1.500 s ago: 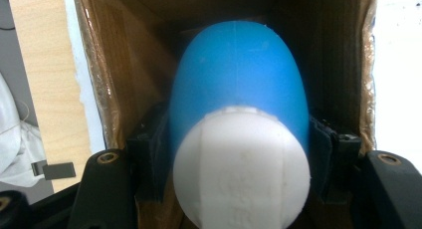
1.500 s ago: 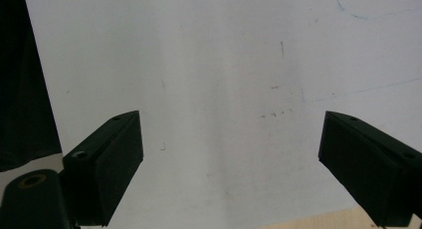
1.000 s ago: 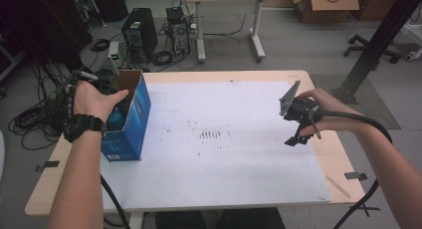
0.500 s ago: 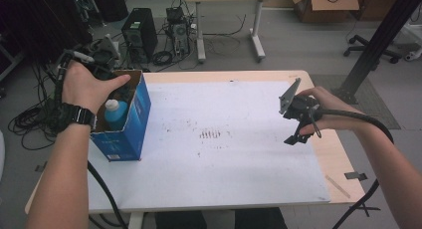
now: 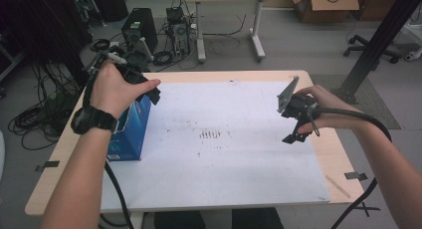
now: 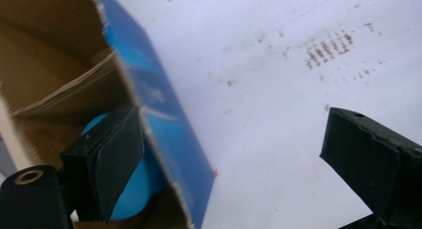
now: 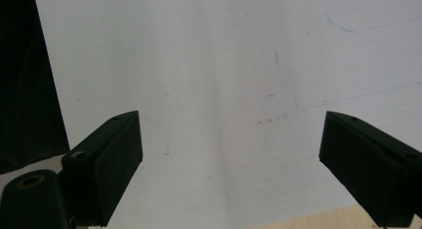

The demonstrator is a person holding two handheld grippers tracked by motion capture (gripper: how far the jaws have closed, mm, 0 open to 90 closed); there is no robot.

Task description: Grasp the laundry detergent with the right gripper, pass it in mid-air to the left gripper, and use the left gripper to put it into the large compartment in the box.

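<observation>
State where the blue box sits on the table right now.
In the high view, the blue box stands at the table's left edge, on the white sheet, directly below the left claw.

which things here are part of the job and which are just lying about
In the job:
- blue cardboard box
- blue ball inside it
- left gripper, jaws just opened, nothing between them

Lying about:
- right gripper, open over the white sheet
- computer towers on the floor
</observation>
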